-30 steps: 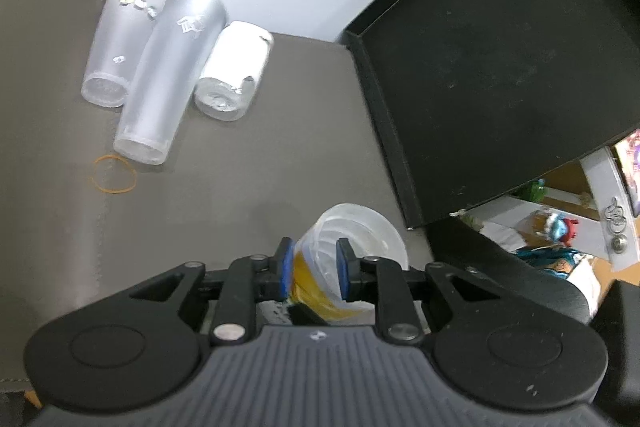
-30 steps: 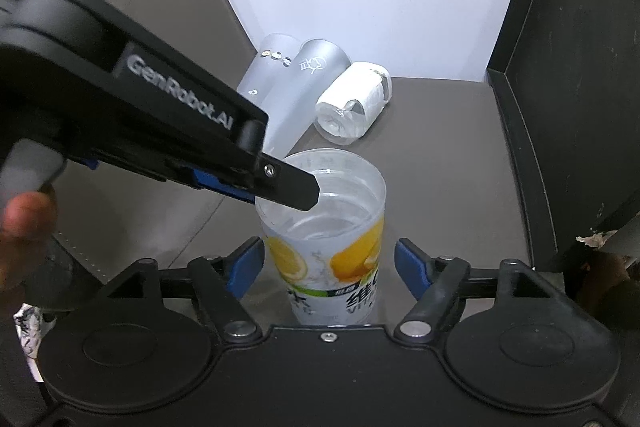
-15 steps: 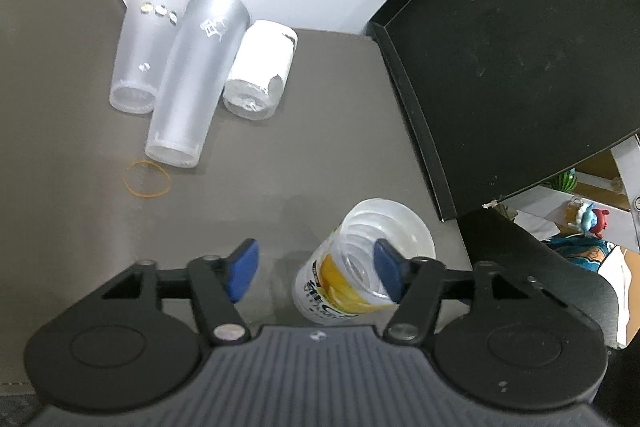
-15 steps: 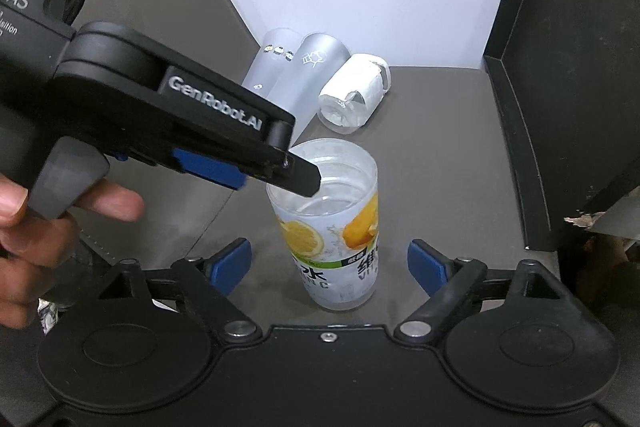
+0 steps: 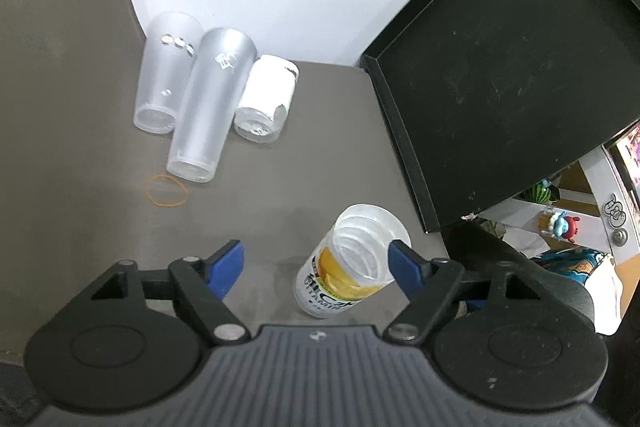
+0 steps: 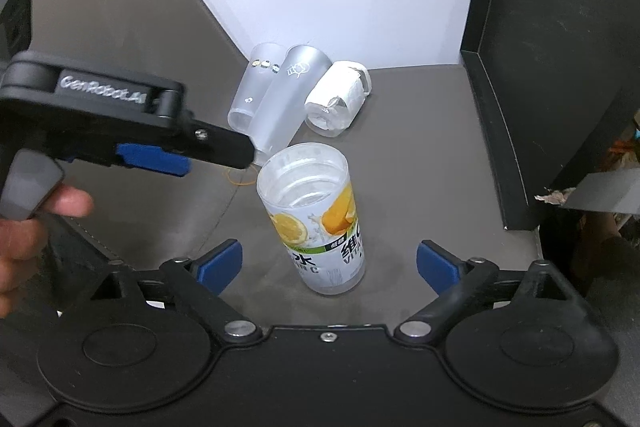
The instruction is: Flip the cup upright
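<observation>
A clear cup with a yellow lemon label [image 6: 320,223] stands upright on the grey table, mouth up; it also shows in the left wrist view [image 5: 352,263]. My left gripper [image 5: 316,265] is open and empty, above and to the left of the cup, its right finger near the rim; its body shows in the right wrist view [image 6: 132,135]. My right gripper [image 6: 330,263] is open and empty, its fingers wide on either side of the cup without touching it.
Two frosted tall cups [image 5: 208,107] and a white-labelled cup [image 5: 266,99] lie on their sides at the back by the white wall. An orange rubber band [image 5: 167,190] lies in front of them. A black tray [image 5: 500,67] leans at the right.
My left gripper opened, let go of the cup and drew back up and to the left. The cup stays standing. My right gripper backed away a little.
</observation>
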The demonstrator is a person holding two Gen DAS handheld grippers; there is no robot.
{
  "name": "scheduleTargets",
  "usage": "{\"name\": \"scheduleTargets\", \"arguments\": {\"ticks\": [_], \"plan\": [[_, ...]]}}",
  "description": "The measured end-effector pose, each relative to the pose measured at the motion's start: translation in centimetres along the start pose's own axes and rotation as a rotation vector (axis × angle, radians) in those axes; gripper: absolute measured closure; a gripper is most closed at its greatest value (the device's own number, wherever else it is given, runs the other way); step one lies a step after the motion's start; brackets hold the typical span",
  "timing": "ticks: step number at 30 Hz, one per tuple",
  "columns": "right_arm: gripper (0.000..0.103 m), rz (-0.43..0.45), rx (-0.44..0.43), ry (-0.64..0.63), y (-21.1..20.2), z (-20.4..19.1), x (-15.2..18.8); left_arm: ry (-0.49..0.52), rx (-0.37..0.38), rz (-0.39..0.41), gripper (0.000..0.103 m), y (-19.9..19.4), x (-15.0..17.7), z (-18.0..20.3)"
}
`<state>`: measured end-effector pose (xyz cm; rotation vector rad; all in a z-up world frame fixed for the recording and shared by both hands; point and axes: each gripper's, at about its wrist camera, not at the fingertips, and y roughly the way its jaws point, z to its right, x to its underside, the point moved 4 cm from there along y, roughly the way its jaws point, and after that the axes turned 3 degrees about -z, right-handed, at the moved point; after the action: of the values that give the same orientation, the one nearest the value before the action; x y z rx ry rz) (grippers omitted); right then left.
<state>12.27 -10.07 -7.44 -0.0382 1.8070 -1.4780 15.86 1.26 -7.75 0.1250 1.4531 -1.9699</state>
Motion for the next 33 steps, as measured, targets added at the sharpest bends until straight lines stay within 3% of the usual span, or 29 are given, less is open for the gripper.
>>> {"name": "scheduleTargets", "arguments": {"ticks": [12, 21, 33], "plan": [[0.000, 0.026, -0.008, 0.079, -3.2, 1.1, -0.1, 0.041, -0.041, 0.077, 0.010, -3.7, 1.5, 0.2], [0.000, 0.034, -0.006, 0.093, -5.4, 1.8, -0.4, 0.064, -0.064, 0.127, 0.003, -6.0, 3.6, 0.3], [0.000, 0.030, 0.002, 0.070, -7.4, 1.6, 0.0, 0.133, -0.082, 0.155, 0.001, -7.6, 6.8, 1.9]]}}
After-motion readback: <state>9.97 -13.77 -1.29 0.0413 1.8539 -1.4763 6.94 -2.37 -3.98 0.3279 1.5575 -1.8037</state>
